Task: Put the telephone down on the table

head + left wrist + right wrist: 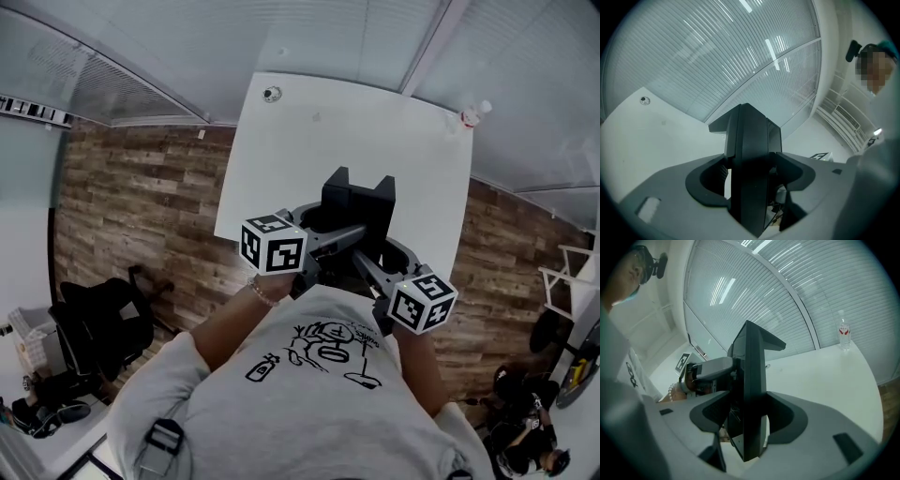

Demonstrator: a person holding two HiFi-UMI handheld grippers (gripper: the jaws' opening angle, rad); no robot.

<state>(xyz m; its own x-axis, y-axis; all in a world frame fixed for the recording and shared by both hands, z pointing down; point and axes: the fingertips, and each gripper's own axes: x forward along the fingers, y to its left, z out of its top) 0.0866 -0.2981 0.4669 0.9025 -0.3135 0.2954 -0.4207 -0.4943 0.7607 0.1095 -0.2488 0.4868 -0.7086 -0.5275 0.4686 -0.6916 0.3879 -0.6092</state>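
Observation:
A black telephone (356,202) hangs upright over the near part of the white table (309,141), held from both sides. My left gripper (326,232) clamps its left side and my right gripper (382,261) its right side. In the left gripper view the telephone (750,154) stands as a dark slab between the jaws of the left gripper (751,180), which press on it. The right gripper view shows the right gripper (749,416) shut on the telephone's (752,380) edge the same way, with the left gripper (710,369) gripping beyond it.
A water bottle (473,114) stands at the table's far right corner, also seen as a bottle (843,333) in the right gripper view. A small round object (272,94) lies near the far left edge. A black office chair (103,323) stands on the wooden floor at the left.

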